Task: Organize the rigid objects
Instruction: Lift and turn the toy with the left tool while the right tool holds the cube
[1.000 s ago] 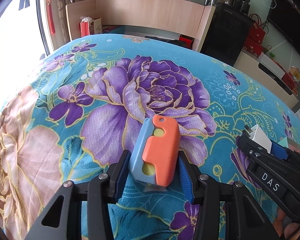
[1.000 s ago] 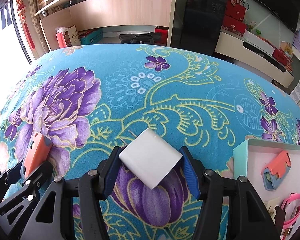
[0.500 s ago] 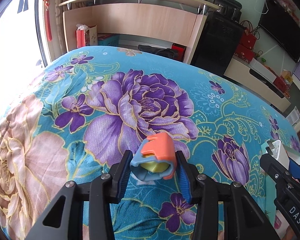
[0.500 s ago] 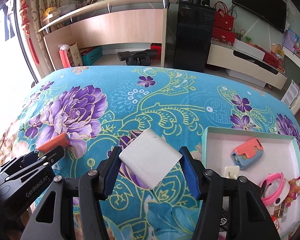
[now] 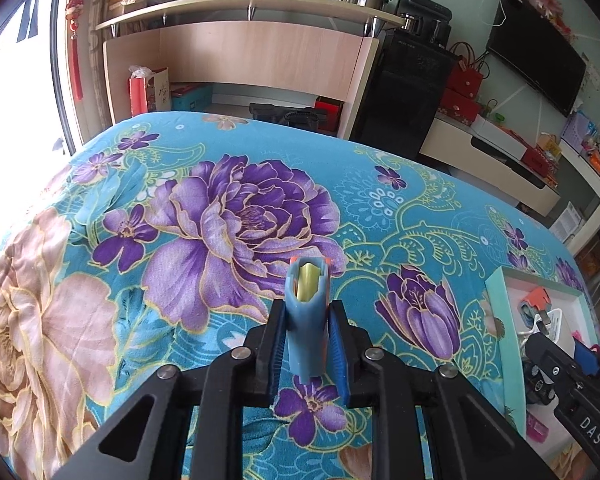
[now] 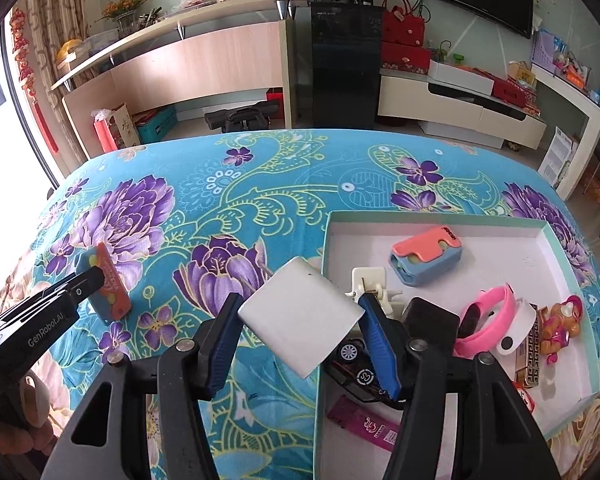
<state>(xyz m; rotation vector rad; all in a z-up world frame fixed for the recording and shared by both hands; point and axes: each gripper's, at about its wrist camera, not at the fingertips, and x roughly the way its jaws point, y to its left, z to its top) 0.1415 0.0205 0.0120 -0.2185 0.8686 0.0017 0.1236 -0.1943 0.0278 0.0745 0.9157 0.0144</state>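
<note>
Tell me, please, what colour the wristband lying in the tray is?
Pink wristband, clearest in the right wrist view.

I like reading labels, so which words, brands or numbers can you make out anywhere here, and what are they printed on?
"GenRobot.AI": side of the left tongs.
"DAS": body of the right tongs.
"CS": round emblem on the black toy car in the box.
Print on the pink packet, the boxed blue-and-orange toy and the shelf items: too small or blurred to read.

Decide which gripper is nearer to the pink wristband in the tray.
Right. The right gripper, holding a white block, hangs at the tray's edge beside the pink wristband; the left gripper is far across the cloth.
</note>
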